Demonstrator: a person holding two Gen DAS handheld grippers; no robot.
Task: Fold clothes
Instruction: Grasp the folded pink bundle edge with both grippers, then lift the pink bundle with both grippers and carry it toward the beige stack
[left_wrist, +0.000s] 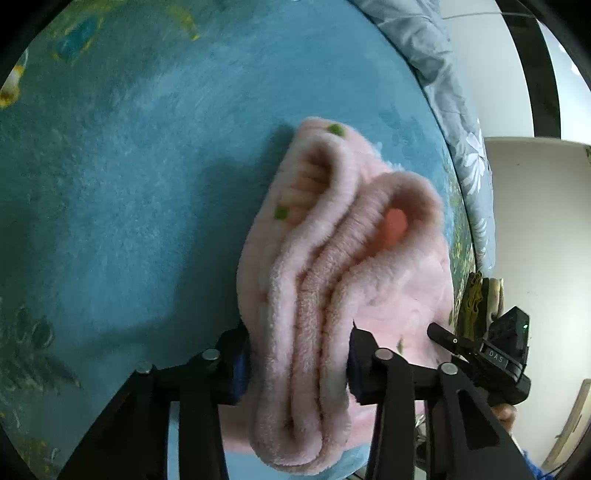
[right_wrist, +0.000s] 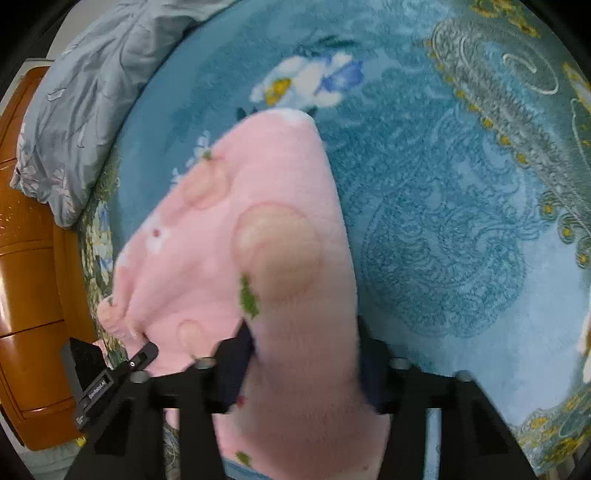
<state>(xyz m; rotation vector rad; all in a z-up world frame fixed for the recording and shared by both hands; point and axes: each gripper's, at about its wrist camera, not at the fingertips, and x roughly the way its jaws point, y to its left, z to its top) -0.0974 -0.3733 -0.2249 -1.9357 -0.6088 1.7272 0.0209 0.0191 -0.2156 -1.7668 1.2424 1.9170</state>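
- The left hand-held gripper is clamped on a bunched, several-layered fold of the fluffy pink fleece garment with green and peach spots at lower centre.
- The right hand-held gripper pinches the same garment, filling the frame's centre.
- Beneath lies a teal floral plush blanket.
- A grey floral quilt sits upper left.

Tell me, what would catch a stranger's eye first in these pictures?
A fluffy pink fleece garment printed with peach circles and green leaves fills the middle of both views, bunched into thick folds. Each pair of black tongs, left tongs and right tongs, is clamped on it. Beneath lies a plush teal floral blanket.
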